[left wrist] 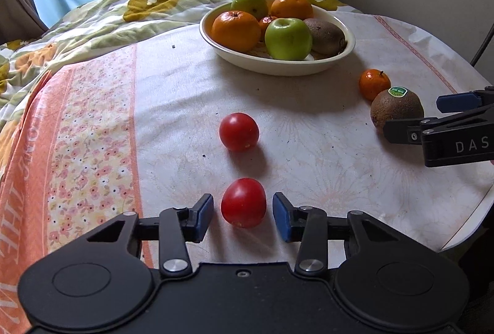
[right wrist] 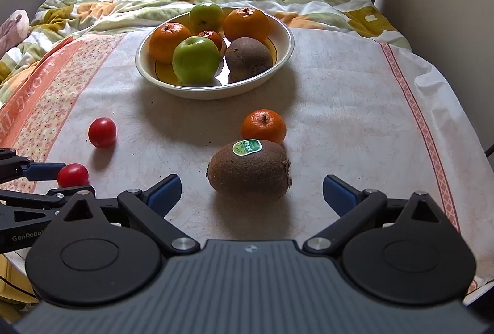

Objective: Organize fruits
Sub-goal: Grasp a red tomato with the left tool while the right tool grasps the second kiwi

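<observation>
Fruits are split between the bowl (right wrist: 284, 56) near the far edge of the tabletop (right wrist: 355, 105) and four loose pieces nearer the front. The bowl already holds oranges, green apples and a kiwi. Loose toward the left side are two tomatoes: the near tomato (left wrist: 243, 202) and the far tomato (left wrist: 239, 131). Toward the right side lie a kiwi (right wrist: 249, 170) with a green sticker and, touching or just behind it, a tangerine (right wrist: 263, 126).

The left claw (left wrist: 243, 212) is released, its blue pads on either side of the near tomato with a gap on each side. The right claw (right wrist: 251, 190) is spread wide, its pads flanking the near end of the sticker kiwi without touching it.

The step in hand looks like a double pick-up, each claw lined up on its own fruit. Next, each would need to ease forward a little so the pads sit at the fruit's widest part, then clench gently; the tomato is soft and round, so it could bruise or roll out. The lift must clear the bowl's rim.
</observation>
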A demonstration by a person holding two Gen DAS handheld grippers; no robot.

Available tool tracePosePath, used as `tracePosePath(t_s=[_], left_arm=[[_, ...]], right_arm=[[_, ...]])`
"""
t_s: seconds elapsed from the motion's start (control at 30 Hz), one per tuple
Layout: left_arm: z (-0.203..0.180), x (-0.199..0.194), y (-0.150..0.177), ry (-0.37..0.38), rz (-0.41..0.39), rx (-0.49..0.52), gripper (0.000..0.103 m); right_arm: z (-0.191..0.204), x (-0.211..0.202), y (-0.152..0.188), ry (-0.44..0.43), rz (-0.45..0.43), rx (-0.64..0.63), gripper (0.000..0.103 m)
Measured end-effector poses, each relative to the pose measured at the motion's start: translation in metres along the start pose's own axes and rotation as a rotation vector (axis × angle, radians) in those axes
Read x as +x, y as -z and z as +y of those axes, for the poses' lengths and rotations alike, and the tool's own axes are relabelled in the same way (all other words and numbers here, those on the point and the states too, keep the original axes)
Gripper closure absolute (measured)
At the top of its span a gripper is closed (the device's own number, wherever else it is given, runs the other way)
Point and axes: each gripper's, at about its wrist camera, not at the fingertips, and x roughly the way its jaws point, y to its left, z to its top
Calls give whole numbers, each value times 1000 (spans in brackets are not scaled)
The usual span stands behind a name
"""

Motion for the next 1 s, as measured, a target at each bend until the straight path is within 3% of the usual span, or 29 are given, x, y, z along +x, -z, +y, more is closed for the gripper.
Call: tracePosePath(t_s=[0.07, 0.53, 0.77, 0.87, 1.0], left_arm=[[0, 0, -1, 6, 0, 18, 69], [10, -7, 1, 23, -8, -34, 69], [9, -10, 1, 30, -10, -37, 69], [9, -10, -1, 31, -14, -38, 70], [11, -11, -4, 30, -20, -46, 70]], right_arm=[[1, 1, -1, 6, 2, 4, 0], [9, 15, -8, 46, 27, -6, 2], [11, 27, -9, 56, 45, -8, 11], [9, 32, -8, 41, 62, 2, 22], [9, 31, -7, 37, 59, 0, 23]])
